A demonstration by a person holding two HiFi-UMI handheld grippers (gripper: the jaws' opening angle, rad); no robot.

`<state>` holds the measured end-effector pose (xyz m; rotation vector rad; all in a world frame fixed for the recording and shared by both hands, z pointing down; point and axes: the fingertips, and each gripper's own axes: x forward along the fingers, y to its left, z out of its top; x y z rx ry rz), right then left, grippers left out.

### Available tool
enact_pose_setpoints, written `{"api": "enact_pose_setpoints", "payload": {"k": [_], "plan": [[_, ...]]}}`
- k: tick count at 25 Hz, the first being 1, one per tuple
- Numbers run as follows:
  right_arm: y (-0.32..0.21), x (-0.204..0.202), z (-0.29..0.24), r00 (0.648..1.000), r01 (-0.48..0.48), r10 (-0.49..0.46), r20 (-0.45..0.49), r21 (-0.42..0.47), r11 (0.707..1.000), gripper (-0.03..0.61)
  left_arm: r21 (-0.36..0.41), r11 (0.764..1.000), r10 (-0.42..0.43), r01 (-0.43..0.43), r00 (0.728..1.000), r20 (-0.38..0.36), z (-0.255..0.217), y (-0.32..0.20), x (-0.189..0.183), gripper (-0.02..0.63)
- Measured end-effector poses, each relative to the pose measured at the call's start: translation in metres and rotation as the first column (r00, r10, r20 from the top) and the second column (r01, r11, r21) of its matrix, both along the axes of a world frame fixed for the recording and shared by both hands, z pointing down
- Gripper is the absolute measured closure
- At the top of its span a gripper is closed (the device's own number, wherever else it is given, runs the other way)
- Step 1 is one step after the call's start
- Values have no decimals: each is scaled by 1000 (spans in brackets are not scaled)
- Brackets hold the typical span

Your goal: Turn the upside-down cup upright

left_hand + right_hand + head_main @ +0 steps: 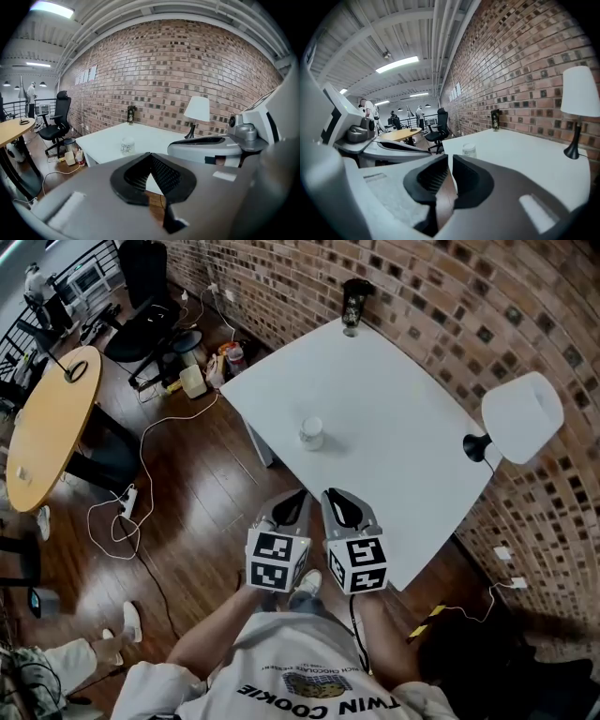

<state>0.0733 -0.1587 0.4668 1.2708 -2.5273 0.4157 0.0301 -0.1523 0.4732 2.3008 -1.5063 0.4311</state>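
A small pale cup [311,432] stands alone near the middle of the white table [394,409], its flat base turned up. It also shows ahead of both jaws, as the cup [127,145] in the left gripper view and the cup [469,150] in the right gripper view. Both grippers hover side by side off the table's near corner, well short of the cup. The left gripper [289,509] [150,154] is shut and empty, tips touching. The right gripper [345,509] [450,159] has its jaws almost together, a thin slit between them and nothing in it.
A white-shaded lamp [520,416] on a black base stands at the table's right edge by the brick wall. A dark tumbler [354,304] sits at the far corner. On the wooden floor to the left are cables, a round wooden table [52,423] and a black office chair [141,315].
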Motion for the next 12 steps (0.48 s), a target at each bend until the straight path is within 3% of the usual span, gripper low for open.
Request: {"api": "enact_pose_setpoints", "payload": {"k": [4,12], "plan": [[27,-5,-3,1000,-9,9,13,-8,1000,574,3,1000,17,-17,1000,-6,-1,26,-1,607],[110,-30,1,999,-49,49,-10,-21,999,575,11,998,69,-69,998,-11,2,107,-24,607]]}}
